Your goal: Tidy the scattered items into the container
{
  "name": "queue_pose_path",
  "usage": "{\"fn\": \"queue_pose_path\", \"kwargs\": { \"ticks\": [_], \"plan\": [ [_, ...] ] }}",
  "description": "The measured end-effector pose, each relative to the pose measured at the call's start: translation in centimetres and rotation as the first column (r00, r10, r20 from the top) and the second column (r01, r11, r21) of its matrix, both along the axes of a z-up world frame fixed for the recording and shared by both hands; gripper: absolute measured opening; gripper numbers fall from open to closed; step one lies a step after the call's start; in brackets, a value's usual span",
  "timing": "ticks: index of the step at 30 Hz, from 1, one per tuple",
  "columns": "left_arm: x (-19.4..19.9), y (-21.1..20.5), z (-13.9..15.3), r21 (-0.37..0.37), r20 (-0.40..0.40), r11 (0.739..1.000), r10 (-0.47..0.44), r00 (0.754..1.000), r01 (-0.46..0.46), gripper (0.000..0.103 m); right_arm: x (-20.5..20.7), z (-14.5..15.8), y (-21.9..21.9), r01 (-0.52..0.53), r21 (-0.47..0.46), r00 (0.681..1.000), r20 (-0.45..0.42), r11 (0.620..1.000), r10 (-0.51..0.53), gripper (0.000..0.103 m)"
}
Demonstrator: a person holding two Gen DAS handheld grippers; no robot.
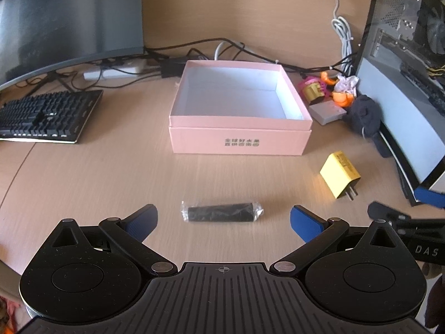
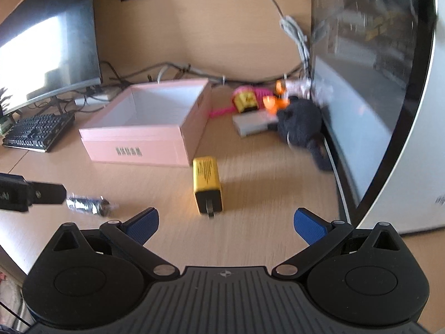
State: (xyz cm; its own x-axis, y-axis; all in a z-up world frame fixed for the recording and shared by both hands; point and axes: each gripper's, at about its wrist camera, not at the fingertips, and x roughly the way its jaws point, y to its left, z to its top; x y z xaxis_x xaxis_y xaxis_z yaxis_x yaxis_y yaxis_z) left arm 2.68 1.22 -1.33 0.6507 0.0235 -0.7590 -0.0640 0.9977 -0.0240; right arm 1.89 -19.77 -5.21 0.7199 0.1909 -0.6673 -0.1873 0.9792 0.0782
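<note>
On the light wood-grain desk (image 1: 97,172) stands an open pink cardboard box with a white inside (image 1: 239,105), sitting nested on its own pink lid and holding nothing that shows. In the left wrist view the left tongs (image 1: 224,221) are spread wide with blue pads on both fingers, and a short black cylinder wrapped in clear crinkled plastic (image 1: 221,213) lies crosswise on the desk between the two fingertips, touched by neither; it is nearer than the box and well apart from it. To the right of that roll lies a yellow plug-in charger block with two metal prongs (image 1: 340,174), its prongs pointing toward the near side. In the right wrist view the right tongs (image 2: 225,224) are likewise spread and hold nothing, with the yellow charger just beyond the gap between the fingers and close to the near right corner of the box. At the far right, against a glass-sided computer case (image 1: 403,69), sits a cluster: a pink and gold toy (image 1: 313,89), orange plastic pieces (image 1: 343,98), a flat grey block (image 1: 326,112) and a dark bundled cloth (image 1: 364,117). A black keyboard (image 1: 47,115) and a curved dark monitor (image 1: 66,16) stand at the left, with cables running behind the box.
</note>
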Motion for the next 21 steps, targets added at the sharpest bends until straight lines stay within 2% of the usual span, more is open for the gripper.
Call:
{"fn": "queue_pose_path", "kwargs": {
  "ticks": [4, 7, 12, 15, 18, 21],
  "plan": [
    [0.3, 0.3, -1.4, -0.014, -0.023, 1.000, 0.006, 1.000, -0.006, 0.103, 0.3, -2.2, -0.4, 0.015, 0.012, 0.997, -0.070, 1.000, -0.014, 0.103],
    [-0.2, 0.5, -2.7, -0.052, 0.011, 0.999, -0.014, 1.000, 0.014, 0.103, 0.2, -3.4, -0.7, 0.026, 0.048, 0.993, -0.117, 0.999, -0.020, 0.103],
    [0.6, -0.1, -4.9, -0.065, -0.027, 0.997, -0.042, 0.999, 0.040, 0.103, 0.2, -4.3, -0.9, 0.030, 0.075, 0.990, -0.140, 0.997, -0.019, 0.103],
    [1.8, -0.8, -5.7, -0.028, 0.004, 0.999, -0.029, 1.000, 0.029, 0.103, 0.2, -4.3, -0.7, 0.018, 0.063, 0.990, -0.138, 0.998, -0.009, 0.103],
    [2.9, -1.1, -6.5, 0.024, 0.029, 0.999, 0.024, 0.999, -0.025, 0.103, 0.1, -4.4, -0.5, 0.003, 0.041, 0.991, -0.132, 0.999, 0.002, 0.103],
    [3.3, -1.0, -6.9, 0.044, 0.043, 0.999, 0.028, 0.999, -0.030, 0.103, 0.1, -4.4, -0.8, 0.002, 0.053, 0.991, -0.131, 0.999, 0.005, 0.103]
  ]
}}
